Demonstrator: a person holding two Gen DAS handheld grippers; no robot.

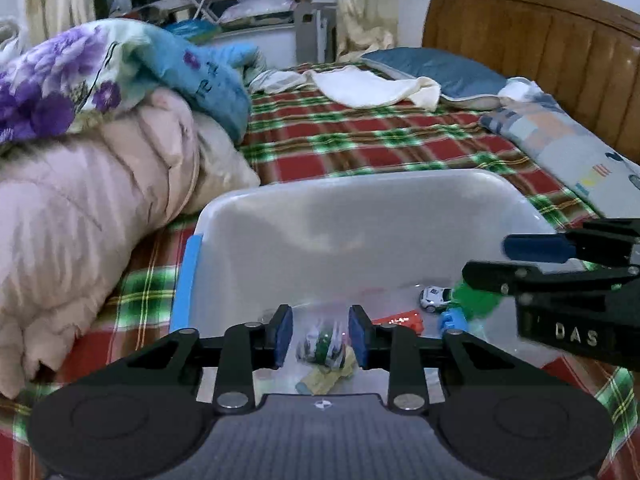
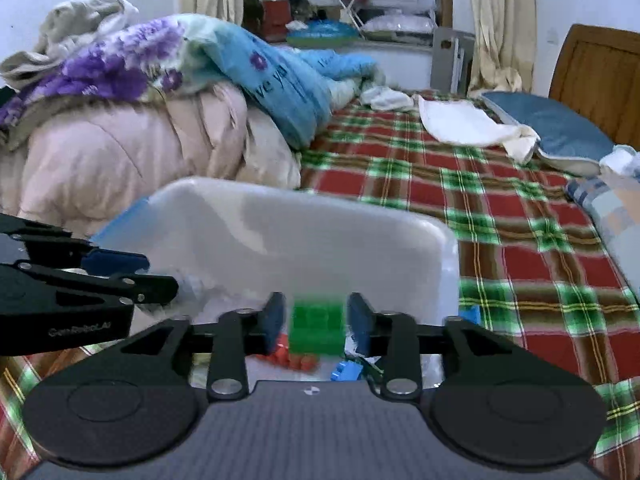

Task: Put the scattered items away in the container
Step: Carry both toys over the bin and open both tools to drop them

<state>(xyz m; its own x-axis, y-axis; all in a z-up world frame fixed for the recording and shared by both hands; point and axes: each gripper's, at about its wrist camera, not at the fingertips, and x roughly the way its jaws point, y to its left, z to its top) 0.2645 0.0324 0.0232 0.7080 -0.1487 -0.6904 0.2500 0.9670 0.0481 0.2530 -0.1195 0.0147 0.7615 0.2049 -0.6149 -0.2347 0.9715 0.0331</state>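
Both grippers are shown over a translucent plastic container (image 1: 360,208) set on the plaid bedspread (image 1: 360,136), near the bed's front edge and beside a pink quilt (image 1: 92,208). The left gripper (image 1: 320,334) has its jaws apart, with a small bagged toy (image 1: 326,346) seen between them but not pressed. The right gripper (image 2: 316,320) likewise has its jaws parted; a green building block (image 2: 316,326), blurred, is seen in the gap, clear of both pads and probably dropping. A white toy car (image 1: 434,298) and red pieces (image 2: 288,356) are seen on the container floor. The block is judged light, rigid and smooth; it is best taken across its flat sides. The bag is judged soft and slippery.
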